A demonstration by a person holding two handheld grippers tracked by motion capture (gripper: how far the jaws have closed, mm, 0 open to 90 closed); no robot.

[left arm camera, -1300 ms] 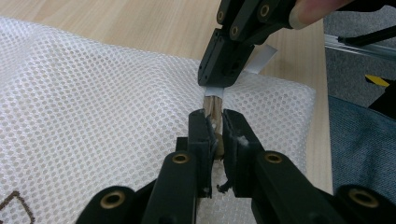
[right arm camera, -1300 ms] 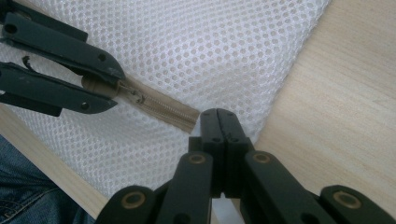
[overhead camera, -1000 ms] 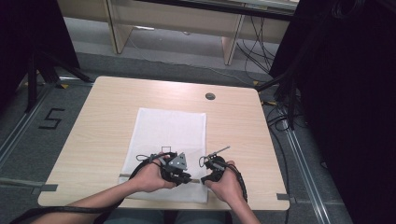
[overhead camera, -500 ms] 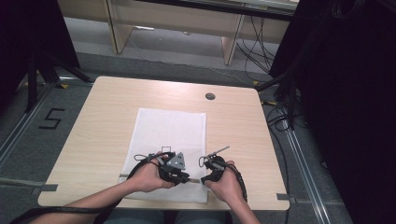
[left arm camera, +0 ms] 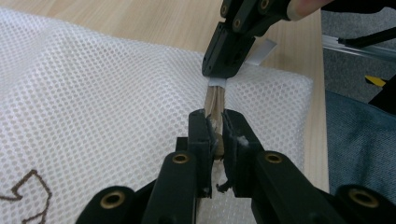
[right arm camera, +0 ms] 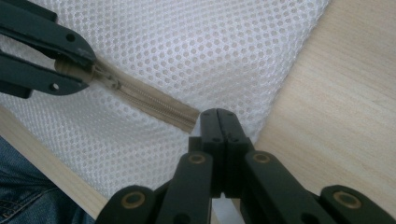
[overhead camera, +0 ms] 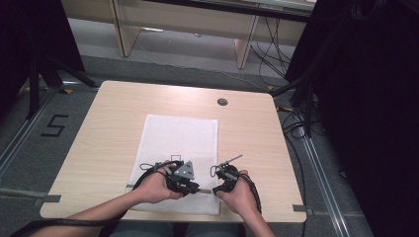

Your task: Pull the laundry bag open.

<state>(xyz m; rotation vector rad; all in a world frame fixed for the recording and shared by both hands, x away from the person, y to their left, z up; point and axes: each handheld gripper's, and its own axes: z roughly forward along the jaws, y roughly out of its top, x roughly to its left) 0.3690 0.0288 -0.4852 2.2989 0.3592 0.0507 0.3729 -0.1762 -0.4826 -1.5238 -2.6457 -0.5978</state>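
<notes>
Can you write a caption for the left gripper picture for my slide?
Left gripper pinches the tan zipper of a white mesh bag; right gripper grips its end.

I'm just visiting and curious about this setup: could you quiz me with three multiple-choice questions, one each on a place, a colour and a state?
1. Where does the white mesh bag lie?
A on the wooden table
B on the floor
C on a chair

2. What colour is the zipper?
A red
B tan
C blue

3. How do the right gripper jaws stand?
A wide open
B removed
C shut on the bag's edge

Answers: 1 A, the high view shows it spread on the tabletop; 2 B, beige tape against white mesh; 3 C, the jaws meet with mesh between.
</notes>
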